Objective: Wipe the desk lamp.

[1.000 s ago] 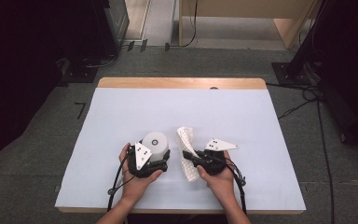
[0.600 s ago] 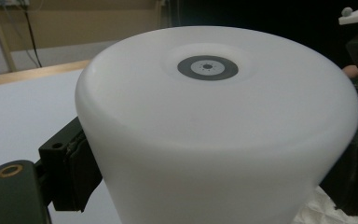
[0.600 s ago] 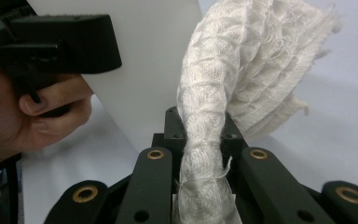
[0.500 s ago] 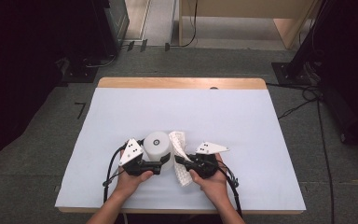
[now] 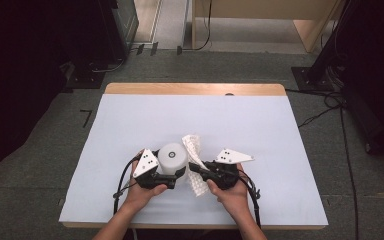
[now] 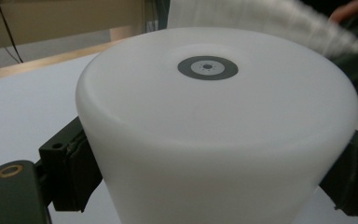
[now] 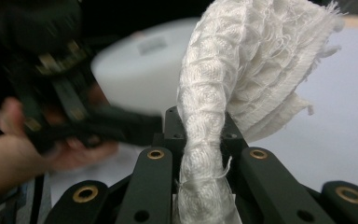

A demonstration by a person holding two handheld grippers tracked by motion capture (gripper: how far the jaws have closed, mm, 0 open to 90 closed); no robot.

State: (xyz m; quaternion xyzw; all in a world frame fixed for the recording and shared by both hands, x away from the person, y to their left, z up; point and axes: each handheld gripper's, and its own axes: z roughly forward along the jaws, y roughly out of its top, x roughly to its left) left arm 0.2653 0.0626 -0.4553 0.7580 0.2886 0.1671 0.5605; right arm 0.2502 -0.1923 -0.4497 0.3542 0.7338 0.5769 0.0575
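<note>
A white cup point(image 5: 172, 154) stands upside down on the white table cover point(image 5: 130, 125), a grey ring printed on its base point(image 6: 207, 67). My left gripper point(image 5: 174, 172) is shut on the cup point(image 6: 214, 121), and its pads point(image 6: 81, 172) press both sides of the wall. Those jaws have just closed a little on the cup. My right gripper point(image 5: 194, 169) is shut on a white waffle-weave cloth point(image 5: 192, 144). The cloth point(image 7: 242, 60) rises out of the shut jaws point(image 7: 200, 140) and hangs beside the cup point(image 7: 140, 70).
The table's wooden far edge point(image 5: 195, 89) lies beyond the cover. Dark equipment point(image 5: 115, 30) and cables point(image 5: 320, 115) sit on the floor around it. Each gripper trails a black cable point(image 5: 122, 182) toward the near edge.
The right gripper has brought the cloth leftward, close against the cup. The left hand has shifted slightly with the cup still between its jaws.
</note>
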